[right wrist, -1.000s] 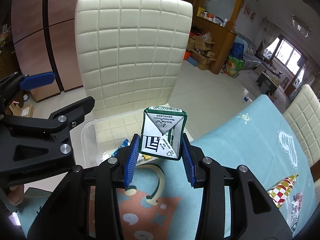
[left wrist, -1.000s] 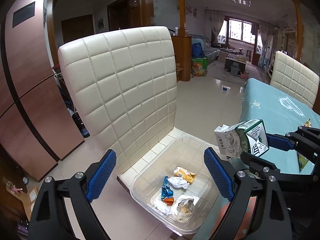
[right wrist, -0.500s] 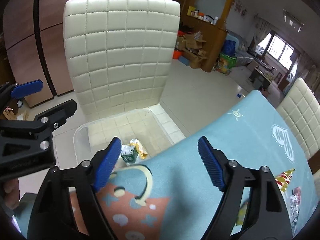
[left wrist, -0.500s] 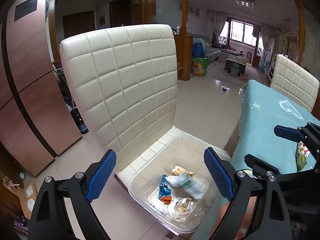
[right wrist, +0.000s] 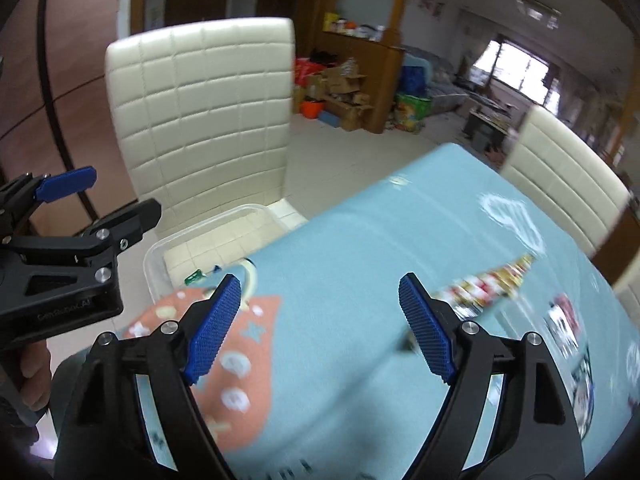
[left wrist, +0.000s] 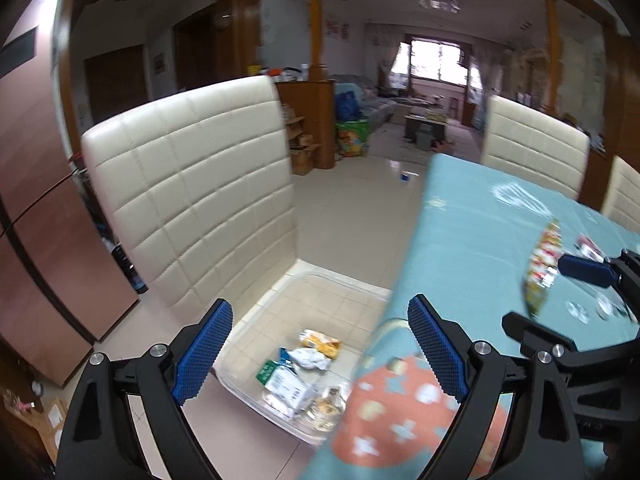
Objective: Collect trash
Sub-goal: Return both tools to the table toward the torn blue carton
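A clear plastic bin (left wrist: pixel 320 288) sits on the seat of a cream chair (left wrist: pixel 192 184); it also shows in the right wrist view (right wrist: pixel 168 248). In it lie a green and white carton (left wrist: pixel 282 384) and several crumpled wrappers (left wrist: pixel 316 352). My left gripper (left wrist: pixel 320 352) is open and empty above the bin's near edge. My right gripper (right wrist: pixel 320 328) is open and empty over the teal tablecloth (right wrist: pixel 360 240). A red and yellow checked wrapper (right wrist: pixel 488 284) and more wrappers (right wrist: pixel 564 320) lie on the cloth to the right, blurred.
The table's left edge (left wrist: pixel 404 264) runs beside the chair. Two more cream chairs (left wrist: pixel 536 144) stand at the table's far side. A brown cabinet (left wrist: pixel 36 240) stands on the left. Tiled floor (left wrist: pixel 360 200) lies beyond.
My right gripper opened and dropped the carton into the bin, then swung right over the table. My left gripper also turned right; it stays open.
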### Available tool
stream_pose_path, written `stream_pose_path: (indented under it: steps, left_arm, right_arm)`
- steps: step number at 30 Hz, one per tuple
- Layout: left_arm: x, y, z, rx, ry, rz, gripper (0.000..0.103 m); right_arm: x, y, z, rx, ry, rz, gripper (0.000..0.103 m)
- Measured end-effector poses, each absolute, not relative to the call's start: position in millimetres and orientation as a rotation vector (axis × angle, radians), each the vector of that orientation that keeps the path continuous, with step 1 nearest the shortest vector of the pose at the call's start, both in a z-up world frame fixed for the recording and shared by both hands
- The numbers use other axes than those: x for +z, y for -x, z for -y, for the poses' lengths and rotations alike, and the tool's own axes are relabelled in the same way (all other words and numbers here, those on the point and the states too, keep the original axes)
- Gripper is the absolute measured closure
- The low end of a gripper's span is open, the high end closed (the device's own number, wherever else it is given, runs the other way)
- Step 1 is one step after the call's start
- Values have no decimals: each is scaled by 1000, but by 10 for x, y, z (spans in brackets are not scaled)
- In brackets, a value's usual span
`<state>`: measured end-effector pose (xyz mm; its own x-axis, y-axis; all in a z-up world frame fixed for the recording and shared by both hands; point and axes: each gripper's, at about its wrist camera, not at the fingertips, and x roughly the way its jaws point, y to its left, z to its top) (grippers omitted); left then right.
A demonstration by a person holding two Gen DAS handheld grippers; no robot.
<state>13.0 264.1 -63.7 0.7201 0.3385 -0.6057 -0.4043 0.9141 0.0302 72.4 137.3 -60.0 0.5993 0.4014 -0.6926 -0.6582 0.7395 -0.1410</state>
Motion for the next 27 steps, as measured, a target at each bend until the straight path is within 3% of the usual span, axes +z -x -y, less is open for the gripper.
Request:
stream_pose_path:
  steps: [12,27]
  left_arm:
    - [-465,-279,-1385,233,-92,-681,16]
    - [-649,-1270,-498,112,-198,-770,16]
  right_arm:
    - [-599,-706,215,426,182,-760,18]
    - [-967,-1375,1576,117,126,-813,18]
